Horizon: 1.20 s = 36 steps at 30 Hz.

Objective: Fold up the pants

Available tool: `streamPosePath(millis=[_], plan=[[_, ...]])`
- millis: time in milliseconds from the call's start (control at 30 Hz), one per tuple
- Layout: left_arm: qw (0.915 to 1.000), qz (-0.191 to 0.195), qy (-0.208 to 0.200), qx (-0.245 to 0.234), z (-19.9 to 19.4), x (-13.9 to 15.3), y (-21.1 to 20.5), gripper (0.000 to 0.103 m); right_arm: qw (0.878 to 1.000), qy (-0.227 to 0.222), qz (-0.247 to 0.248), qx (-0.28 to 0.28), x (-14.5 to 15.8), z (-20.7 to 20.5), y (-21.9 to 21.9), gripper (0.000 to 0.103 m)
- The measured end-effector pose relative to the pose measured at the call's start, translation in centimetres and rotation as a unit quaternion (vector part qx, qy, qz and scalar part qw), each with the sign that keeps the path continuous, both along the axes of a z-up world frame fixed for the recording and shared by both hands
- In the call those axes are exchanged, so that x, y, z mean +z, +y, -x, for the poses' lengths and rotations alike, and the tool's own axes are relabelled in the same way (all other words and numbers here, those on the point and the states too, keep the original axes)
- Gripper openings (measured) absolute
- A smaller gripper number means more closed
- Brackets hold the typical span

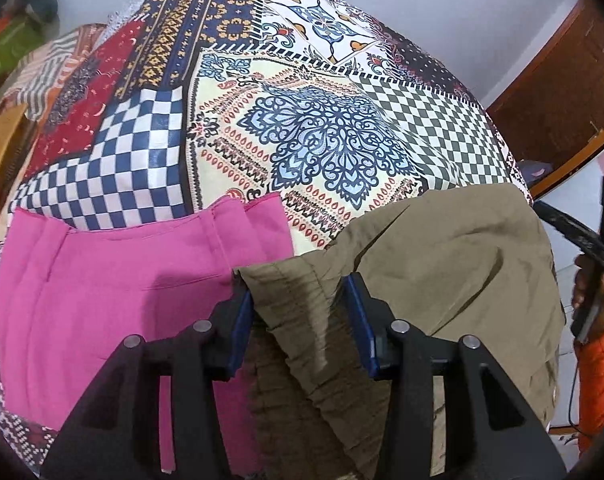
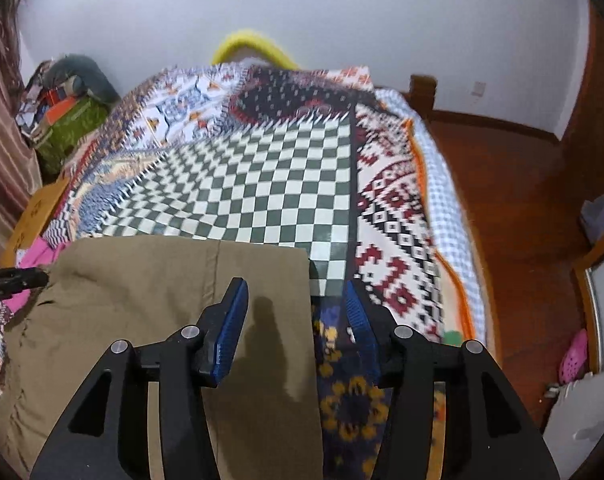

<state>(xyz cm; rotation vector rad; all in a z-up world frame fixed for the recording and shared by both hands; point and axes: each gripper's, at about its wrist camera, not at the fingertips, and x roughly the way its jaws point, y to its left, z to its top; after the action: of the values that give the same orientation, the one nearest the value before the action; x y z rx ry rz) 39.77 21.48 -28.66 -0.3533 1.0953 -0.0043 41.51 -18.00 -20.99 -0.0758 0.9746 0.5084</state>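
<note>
Olive-khaki pants [image 1: 442, 264] lie on the patterned bedspread [image 1: 322, 128], with the gathered waistband [image 1: 297, 300] between the fingers of my open left gripper [image 1: 297, 292]. In the right wrist view the khaki pants [image 2: 161, 280] lie flat, their right edge running between the fingers of my open right gripper [image 2: 295, 296], which hovers above them. Pink pants [image 1: 113, 304] lie folded to the left of the khaki ones. The left gripper's tip [image 2: 17, 278] shows at the left edge of the right wrist view.
The bedspread [image 2: 261, 184] covers a bed whose right edge [image 2: 450, 208] drops to a wooden floor [image 2: 514, 208]. A wooden cabinet [image 1: 562, 92] stands on the right. Clutter [image 2: 65, 108] sits at the bed's far left. A pink slipper [image 2: 574, 356] lies on the floor.
</note>
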Motion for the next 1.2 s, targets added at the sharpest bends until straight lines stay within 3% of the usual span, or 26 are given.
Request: streamPosePath(millis=[233, 333, 400, 433, 467, 533, 667, 867, 1033, 1100, 1133, 1167, 1200], plan=[[0.9998, 0.007, -0.019, -0.004, 0.5, -0.4, 0.1, 0.044, 0.999, 0.027, -0.006, 0.030, -1.6, -1.2, 1.6, 0.046], [0.9997, 0.006, -0.021, -0.007, 0.6, -0.3, -0.1, 0.044, 0.999, 0.038, -0.019, 0.031, -2.0, -1.3, 2.0, 0.030], [0.9997, 0.008, -0.024, -0.003, 0.6, -0.2, 0.0, 0.038, 0.999, 0.025, -0.011, 0.030, -1.9, -1.0, 2.2, 0.018], [0.9996, 0.011, -0.025, -0.001, 0.7, -0.2, 0.2, 0.029, 0.999, 0.021, -0.011, 0.031, -1.9, -0.8, 2.3, 0.013], [0.9995, 0.016, -0.026, 0.001, 0.8, -0.1, 0.3, 0.020, 0.999, 0.016, -0.010, 0.032, -1.8, -0.6, 2.3, 0.010], [0.9993, 0.019, -0.032, 0.000, 1.1, 0.3, 0.3, 0.012, 0.999, 0.002, -0.003, 0.035, -1.6, -0.3, 2.5, 0.008], [0.9984, 0.012, -0.055, -0.012, 1.1, 1.9, -0.3, 0.006, 0.998, -0.047, 0.023, 0.042, -0.7, 0.9, 2.7, 0.004], [0.9932, -0.049, -0.101, -0.032, 1.3, 5.2, -2.2, 0.004, 0.994, -0.100, 0.037, 0.025, 1.1, 2.3, 1.1, 0.002], [0.9881, -0.095, -0.110, -0.050, 1.6, 6.0, -3.6, 0.004, 0.998, -0.052, 0.023, 0.011, 0.9, 1.1, -0.7, 0.004], [0.9874, -0.106, -0.105, -0.052, 1.3, 5.5, -3.7, 0.004, 0.999, -0.028, 0.018, 0.003, 0.5, 0.1, -0.9, 0.017], [0.9876, -0.109, -0.100, -0.053, 1.2, 5.2, -3.7, 0.004, 1.000, -0.025, 0.015, 0.000, 0.4, -0.1, -0.9, 0.035], [0.9878, -0.109, -0.097, -0.053, 1.1, 4.9, -3.7, 0.004, 1.000, -0.026, 0.012, -0.002, 0.2, -0.4, -0.8, 0.046], [0.9880, -0.110, -0.094, -0.054, 1.0, 4.6, -3.6, 0.004, 1.000, -0.027, 0.010, -0.003, 0.0, -0.7, -0.5, 0.046]])
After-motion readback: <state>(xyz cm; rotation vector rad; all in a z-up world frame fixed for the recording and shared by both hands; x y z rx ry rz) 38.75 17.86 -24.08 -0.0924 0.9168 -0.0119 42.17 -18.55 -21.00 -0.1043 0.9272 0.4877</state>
